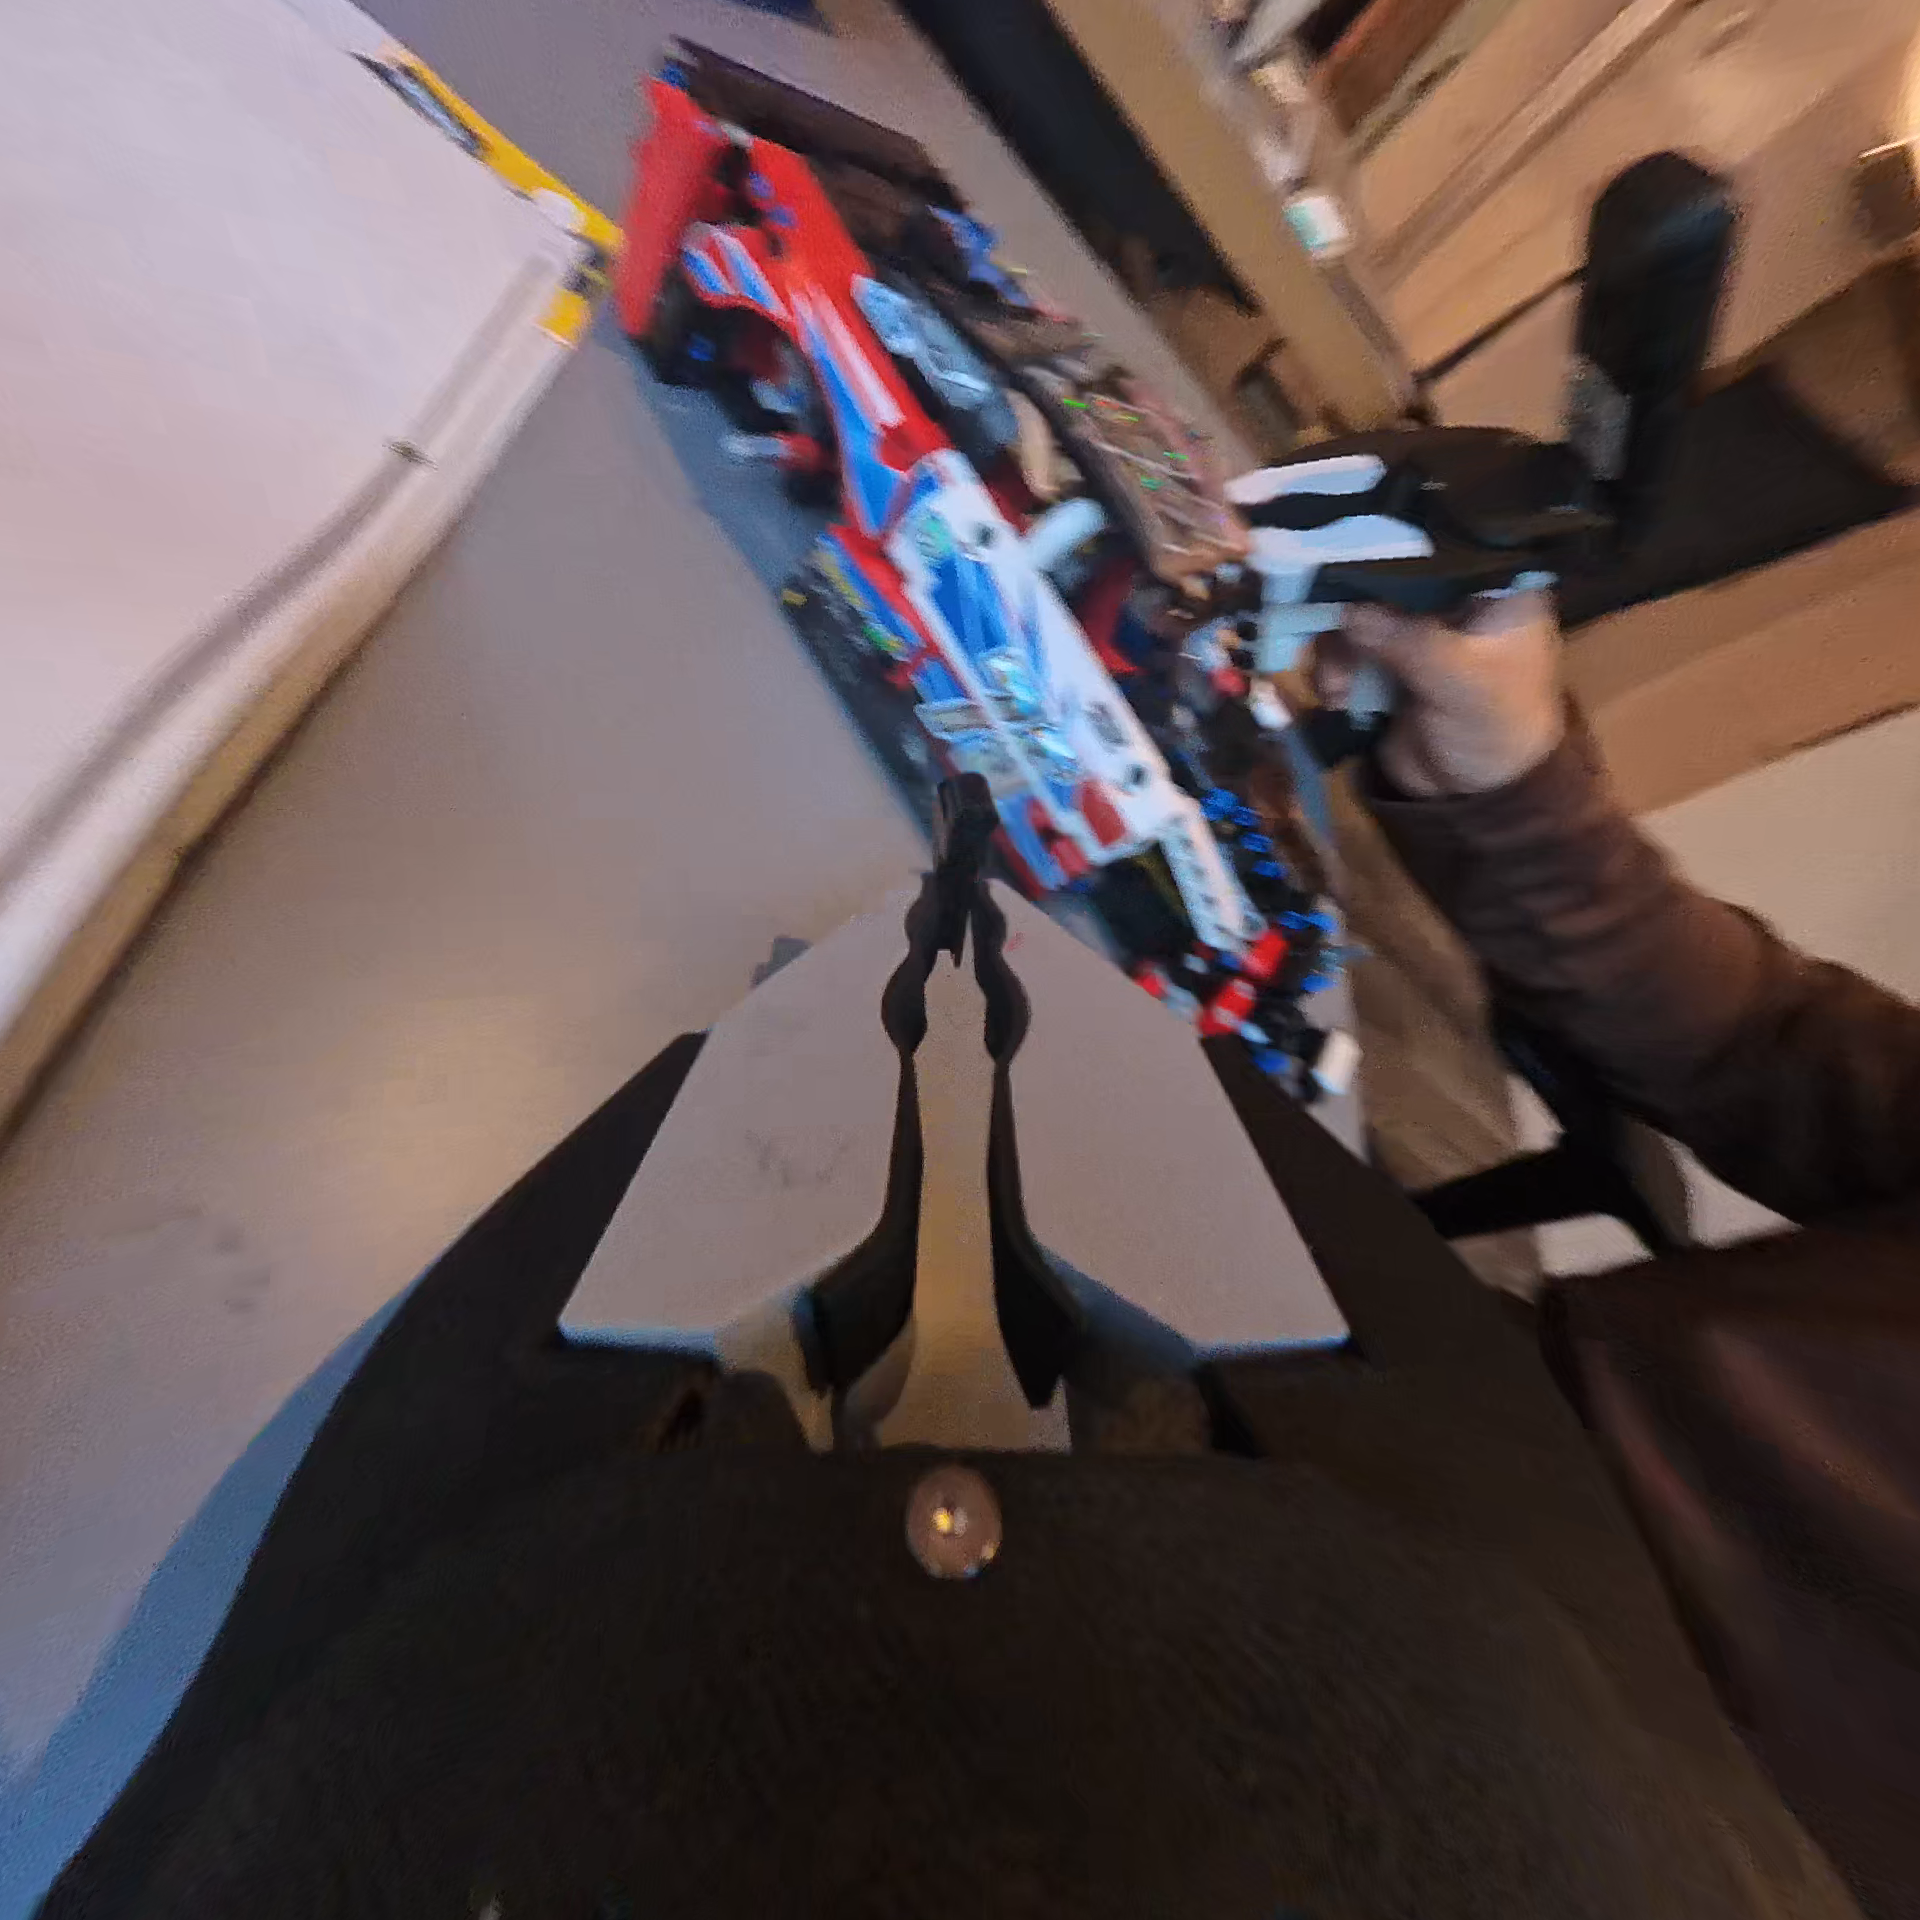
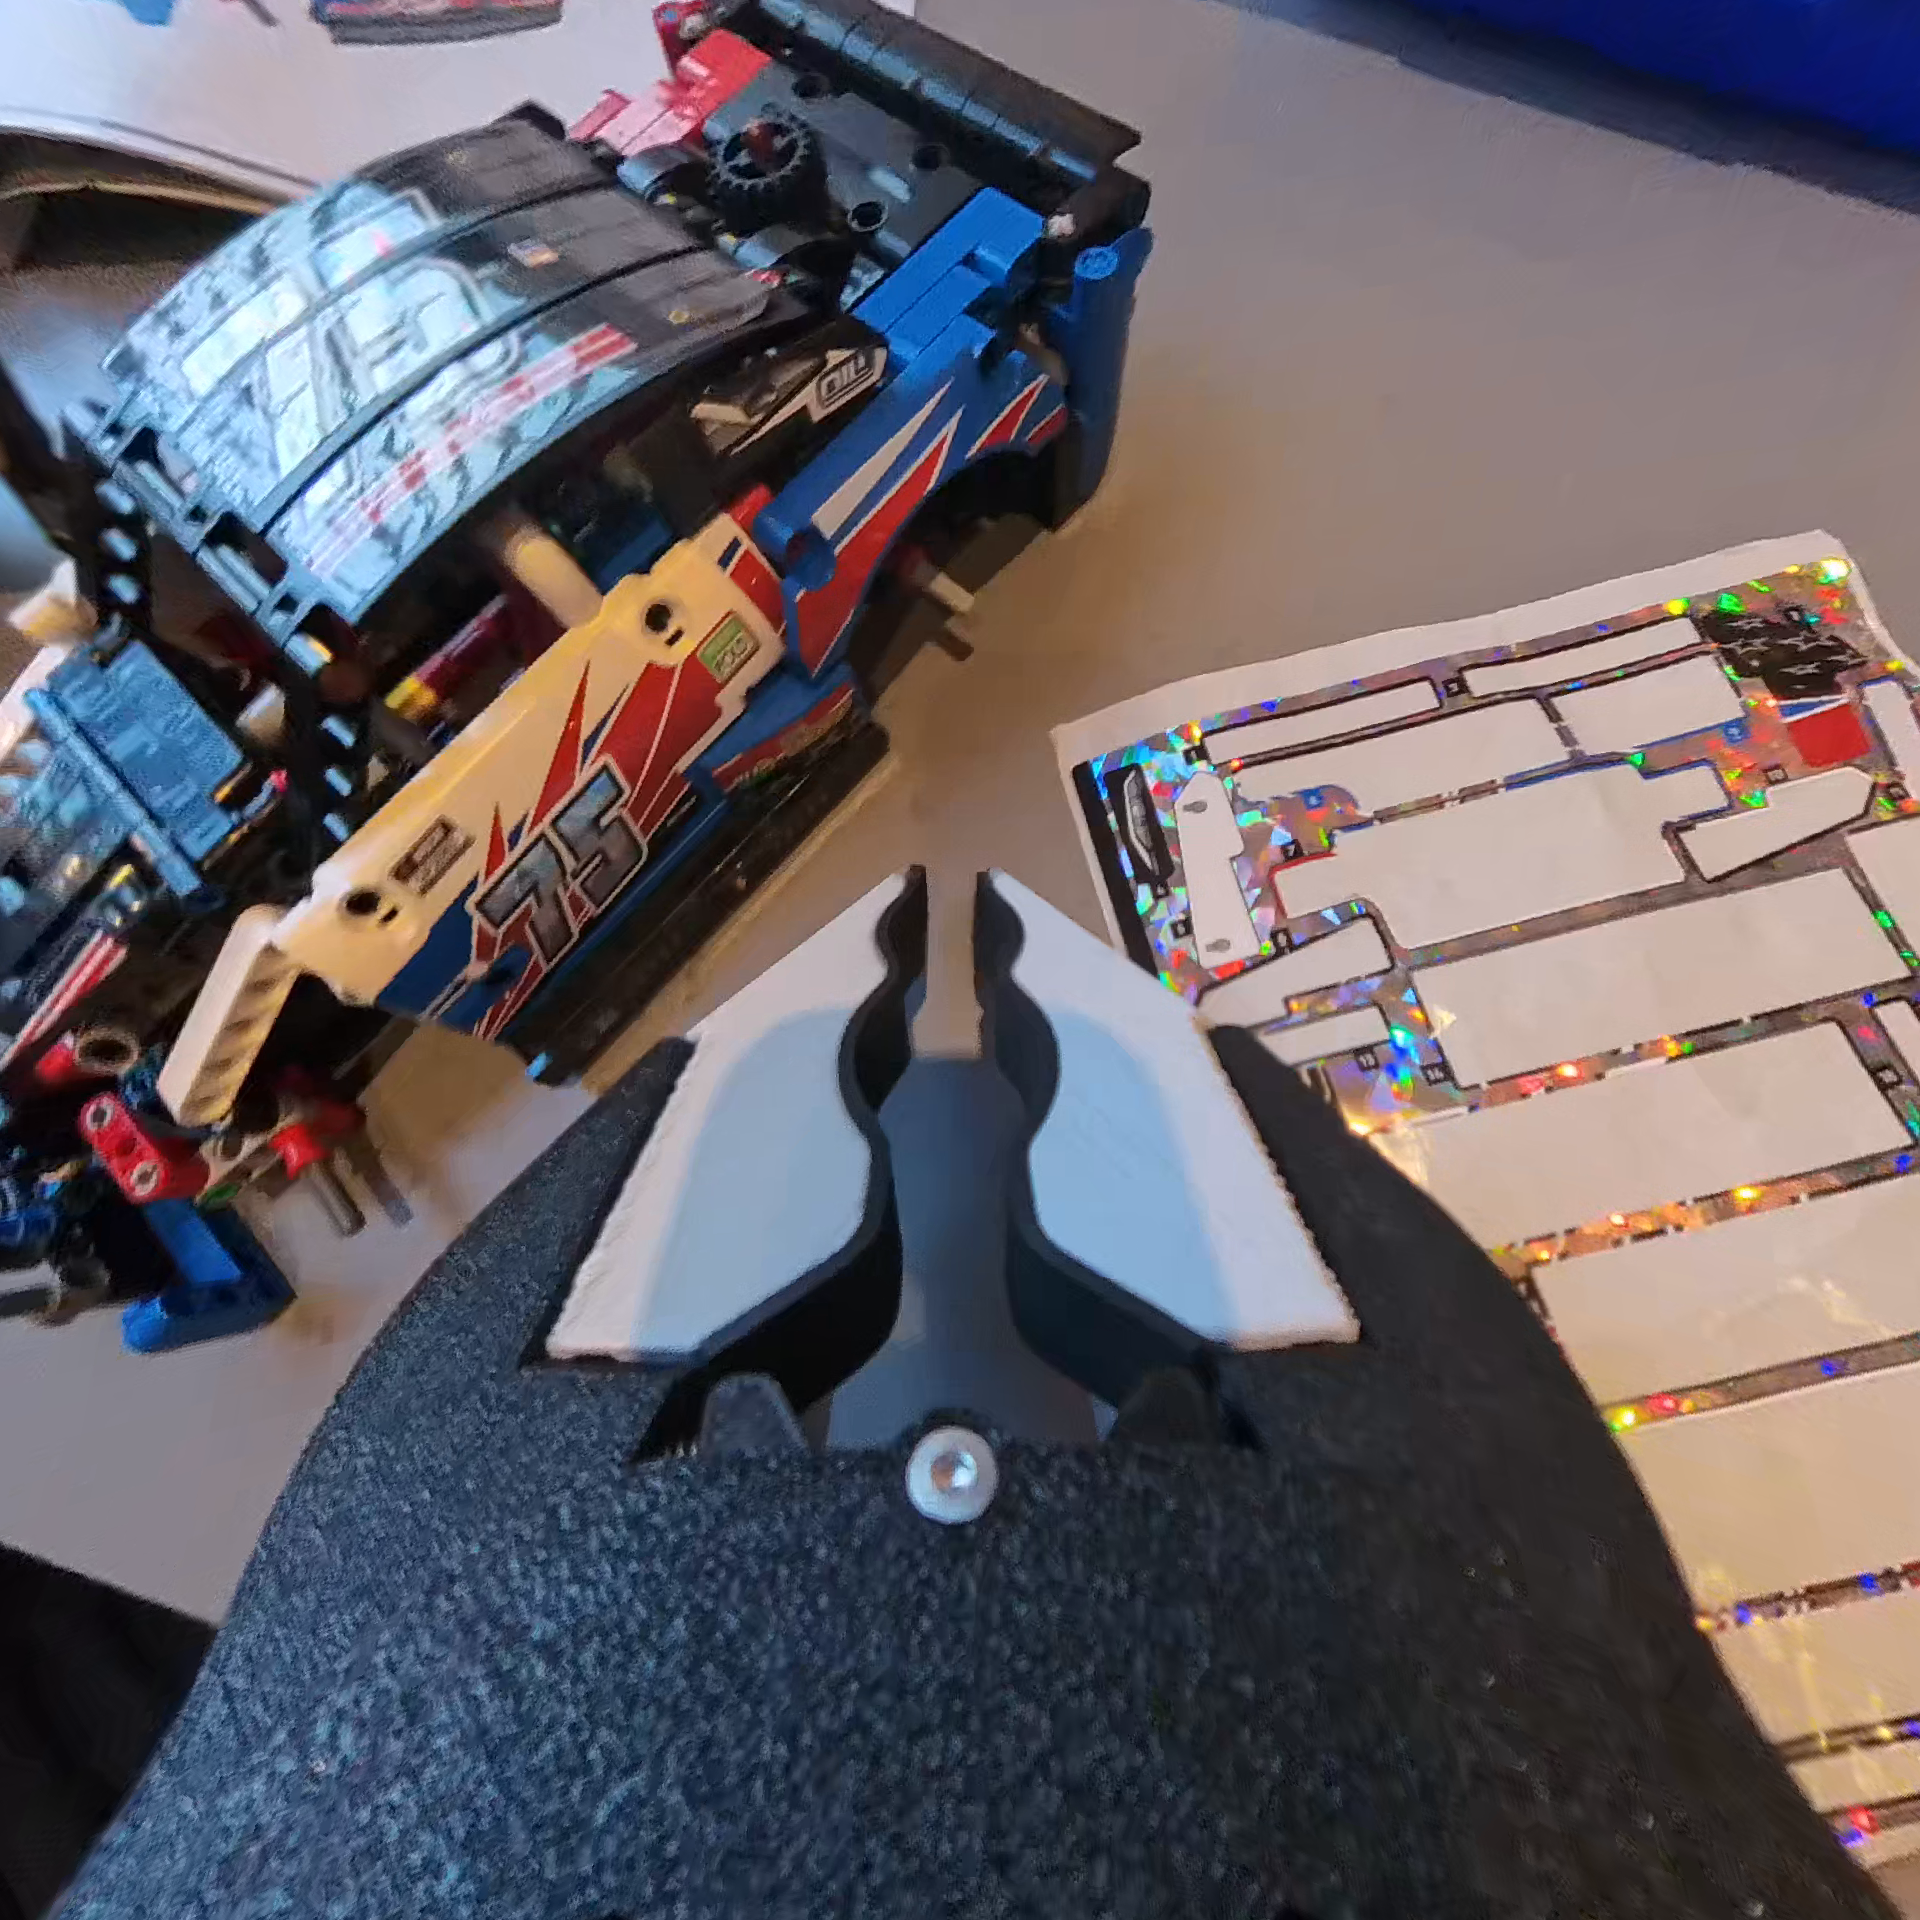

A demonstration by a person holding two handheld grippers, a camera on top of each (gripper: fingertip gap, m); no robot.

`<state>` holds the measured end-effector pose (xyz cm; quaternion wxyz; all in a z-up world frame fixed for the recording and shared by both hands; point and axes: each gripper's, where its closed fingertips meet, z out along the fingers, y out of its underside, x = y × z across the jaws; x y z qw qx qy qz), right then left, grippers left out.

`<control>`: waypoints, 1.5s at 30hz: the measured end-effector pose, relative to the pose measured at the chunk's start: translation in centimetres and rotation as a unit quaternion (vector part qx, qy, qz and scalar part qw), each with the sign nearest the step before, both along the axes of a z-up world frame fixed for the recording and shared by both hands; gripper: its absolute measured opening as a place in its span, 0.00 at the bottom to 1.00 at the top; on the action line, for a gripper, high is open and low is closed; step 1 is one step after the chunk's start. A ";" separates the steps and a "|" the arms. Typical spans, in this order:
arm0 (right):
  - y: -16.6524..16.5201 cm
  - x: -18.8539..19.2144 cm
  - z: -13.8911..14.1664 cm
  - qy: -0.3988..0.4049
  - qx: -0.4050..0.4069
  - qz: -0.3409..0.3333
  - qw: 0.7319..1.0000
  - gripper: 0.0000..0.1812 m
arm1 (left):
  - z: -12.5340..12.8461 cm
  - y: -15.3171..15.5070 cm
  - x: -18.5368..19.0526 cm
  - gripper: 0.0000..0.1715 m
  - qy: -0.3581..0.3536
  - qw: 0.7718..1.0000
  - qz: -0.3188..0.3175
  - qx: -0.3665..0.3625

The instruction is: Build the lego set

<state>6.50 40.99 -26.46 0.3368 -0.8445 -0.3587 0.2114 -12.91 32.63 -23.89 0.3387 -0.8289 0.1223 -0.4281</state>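
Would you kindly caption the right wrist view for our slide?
Right hand-held gripper, empty and slightly open, hovers between the Lego race car and a mostly used sticker sheet.

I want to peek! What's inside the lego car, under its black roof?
Under the lego car's black roof a white cylinder and red parts show. Deeper inside is dark and covered.

A pale grey table point(image 2: 1403, 343) fills both views. At the top right corner of the right wrist view lies the edge of something blue point(image 2: 1704, 62); what it is cannot be told. In the blurred left wrist view, a white box point(image 1: 208, 395) with a yellow corner sits at the left, tan cupboards point(image 1: 1558, 135) stand in the background, and a brown sleeve point(image 1: 1621, 935) shows at right.
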 end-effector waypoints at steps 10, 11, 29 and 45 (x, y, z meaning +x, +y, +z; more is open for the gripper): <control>-0.6 -2.9 -0.9 -0.007 -0.020 0.012 1.000 0.00 | -1.7 2.6 4.2 0.00 0.053 0.997 -0.015 -0.056; -0.6 -2.8 -0.9 -0.014 -0.013 0.013 1.000 0.00 | -1.7 2.6 4.4 0.00 0.058 0.997 -0.014 -0.057; -4.5 -3.8 -0.9 -0.057 0.029 0.143 0.988 0.00 | -0.9 -7.6 7.2 0.00 -0.027 0.997 0.010 -0.073; -13.6 -4.8 8.5 0.048 0.153 0.187 0.969 0.18 | 6.4 -13.9 5.6 0.00 -0.287 0.952 0.105 0.007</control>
